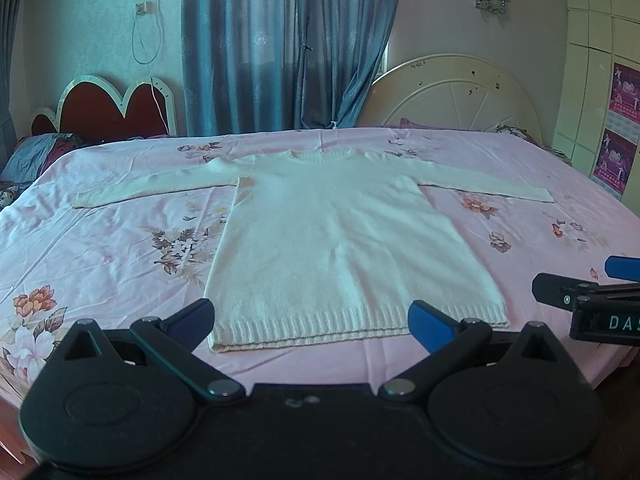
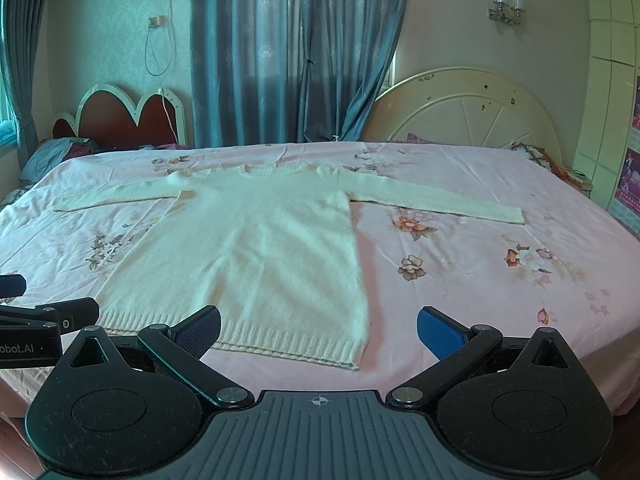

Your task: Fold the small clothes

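Sweater (image 1: pixel 344 236) flat on bed (image 1: pixel 120 248)

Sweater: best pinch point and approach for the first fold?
Likely a sleeve cuff. The sweater lies flat, face-up, sleeves spread sideways. Right tongs come from the outer side onto the right cuff, whose free edge lifts easily. Left tongs mirror it.

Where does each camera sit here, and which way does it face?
Left wrist: on the left gripper, open at the bed's near edge, facing the sweater's hem; the right gripper pokes in at right.
Right wrist: on the right gripper, open, further right, facing the hem's right corner; the left gripper pokes in at left.
Shared: the flat, spread sweater, bed, curtains.
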Available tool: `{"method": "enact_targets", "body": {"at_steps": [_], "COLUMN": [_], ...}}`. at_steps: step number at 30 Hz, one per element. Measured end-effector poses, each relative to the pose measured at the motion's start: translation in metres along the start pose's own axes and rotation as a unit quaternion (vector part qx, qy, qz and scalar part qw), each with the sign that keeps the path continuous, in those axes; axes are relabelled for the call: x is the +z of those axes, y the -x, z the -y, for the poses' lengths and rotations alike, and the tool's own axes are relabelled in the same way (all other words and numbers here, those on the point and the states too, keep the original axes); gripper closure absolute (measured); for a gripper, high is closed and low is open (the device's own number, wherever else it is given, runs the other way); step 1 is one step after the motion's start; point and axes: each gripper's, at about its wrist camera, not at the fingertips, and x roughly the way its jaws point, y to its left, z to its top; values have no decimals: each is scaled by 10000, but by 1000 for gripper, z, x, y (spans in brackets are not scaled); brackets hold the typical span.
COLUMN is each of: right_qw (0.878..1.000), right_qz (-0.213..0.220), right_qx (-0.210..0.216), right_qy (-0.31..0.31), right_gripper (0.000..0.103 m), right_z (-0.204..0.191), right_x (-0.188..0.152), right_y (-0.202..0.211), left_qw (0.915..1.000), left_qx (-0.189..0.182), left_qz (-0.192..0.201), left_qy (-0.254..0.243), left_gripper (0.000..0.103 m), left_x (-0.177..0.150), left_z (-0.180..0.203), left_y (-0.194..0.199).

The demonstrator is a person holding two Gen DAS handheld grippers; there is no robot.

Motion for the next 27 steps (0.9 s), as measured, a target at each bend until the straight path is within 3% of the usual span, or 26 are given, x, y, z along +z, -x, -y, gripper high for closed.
{"method": "enact_targets", "body": {"at_steps": [27], "right_qw": [10000], "right_qz": [2], "right_qx": [-6], "right_qy": [11], "right_gripper": [0], "right_z": [2], "right_x": [-1], "right_y": [1], "left_qw": [10000], "left_qx": [16], "left_qz": [-1], "left_qy": [26], "left_gripper": [0], "left_x": [-1], "left_z": [-2], "left_y": [-1]}}
